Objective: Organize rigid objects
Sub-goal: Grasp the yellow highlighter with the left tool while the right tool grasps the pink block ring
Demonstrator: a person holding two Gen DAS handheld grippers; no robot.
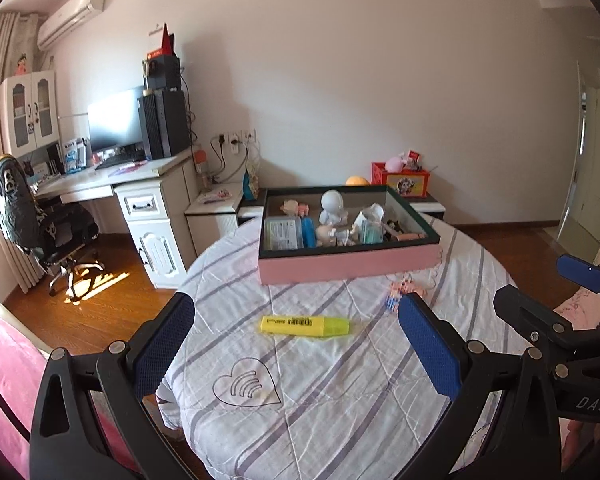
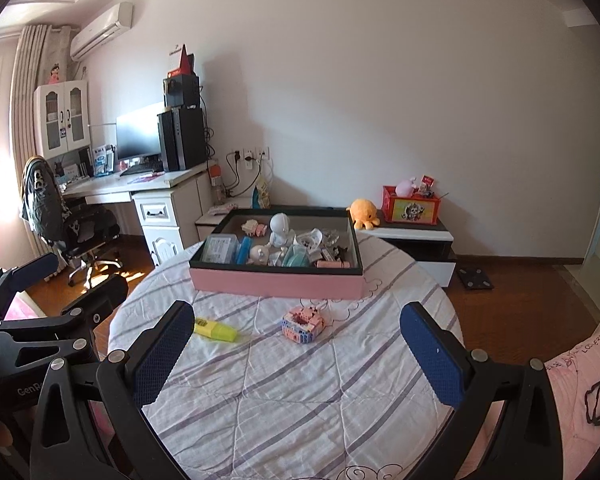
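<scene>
A yellow highlighter (image 1: 305,325) lies on the striped cloth of the round table (image 1: 320,400), straight ahead of my open left gripper (image 1: 296,348). A small pink brick toy (image 1: 400,293) lies to its right, near the box. In the right wrist view the brick toy (image 2: 302,324) lies ahead of my open right gripper (image 2: 296,356), and the highlighter (image 2: 215,329) sits by its left finger. A pink box (image 1: 348,266) with dark rim at the table's far side holds a white figure (image 1: 333,208), cases and several small toys. It also shows in the right wrist view (image 2: 276,283). Both grippers are empty.
A desk with monitor and office chair (image 1: 56,236) stands at the left. A low cabinet (image 2: 416,240) behind the table carries an orange plush and a red box (image 2: 410,205). Pink bedding (image 1: 4,360) lies beside the table. The other gripper (image 1: 580,280) shows at the right.
</scene>
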